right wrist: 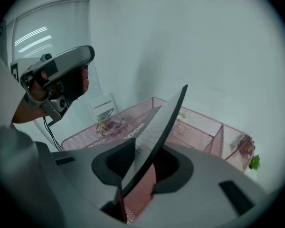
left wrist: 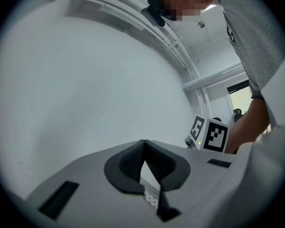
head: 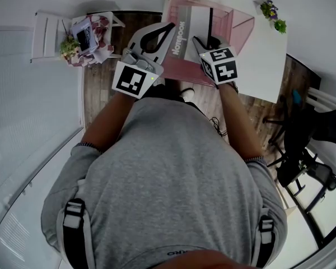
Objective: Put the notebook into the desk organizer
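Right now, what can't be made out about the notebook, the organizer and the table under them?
The notebook, lower edge: head view, hidden behind the left gripper and right gripper; whether it touches the desk organizer is unclear.
Organizer's near compartments: head view, covered by the notebook.
Organizer: left gripper view, out of frame.
The table, near edge: head view, under the person's torso.

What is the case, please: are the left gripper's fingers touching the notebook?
Touching. The left gripper view shows the fingers closed on the notebook's corner with no gap.
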### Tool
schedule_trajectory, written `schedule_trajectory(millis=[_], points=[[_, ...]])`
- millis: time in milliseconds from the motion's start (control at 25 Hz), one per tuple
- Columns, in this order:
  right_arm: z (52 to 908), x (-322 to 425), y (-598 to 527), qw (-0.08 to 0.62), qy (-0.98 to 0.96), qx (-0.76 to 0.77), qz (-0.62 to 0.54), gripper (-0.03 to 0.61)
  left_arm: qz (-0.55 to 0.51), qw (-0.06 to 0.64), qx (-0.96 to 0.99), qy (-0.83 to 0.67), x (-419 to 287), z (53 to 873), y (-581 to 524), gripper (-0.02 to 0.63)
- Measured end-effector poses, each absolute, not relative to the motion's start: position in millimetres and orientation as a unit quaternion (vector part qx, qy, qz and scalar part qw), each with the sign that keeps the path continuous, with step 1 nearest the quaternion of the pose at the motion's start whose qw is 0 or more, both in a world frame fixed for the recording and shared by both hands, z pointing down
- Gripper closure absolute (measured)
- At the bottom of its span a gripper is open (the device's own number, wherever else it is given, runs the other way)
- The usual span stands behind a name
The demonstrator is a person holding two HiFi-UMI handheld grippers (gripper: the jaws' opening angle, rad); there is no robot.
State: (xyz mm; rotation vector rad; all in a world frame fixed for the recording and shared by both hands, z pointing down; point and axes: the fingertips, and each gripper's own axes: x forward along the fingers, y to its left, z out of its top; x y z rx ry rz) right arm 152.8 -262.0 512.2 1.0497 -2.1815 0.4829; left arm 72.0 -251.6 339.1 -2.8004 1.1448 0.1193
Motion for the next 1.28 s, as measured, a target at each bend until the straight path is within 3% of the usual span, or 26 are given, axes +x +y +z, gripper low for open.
schedule_trajectory(millis=[720,1280], points=[[514.5,160.3,-265.5,0.407,-0.809,0.409,0.116,0.399,0.035,0.055,-0.923,0.38,70.5,341.2,-254.3,0.595],[526.5,181.5,-270.7,0.458,-0.778,0.42,0.094,0.265,0.037,0.05,-0.924,0.377,73.6,341.0,-253.8,0.595]])
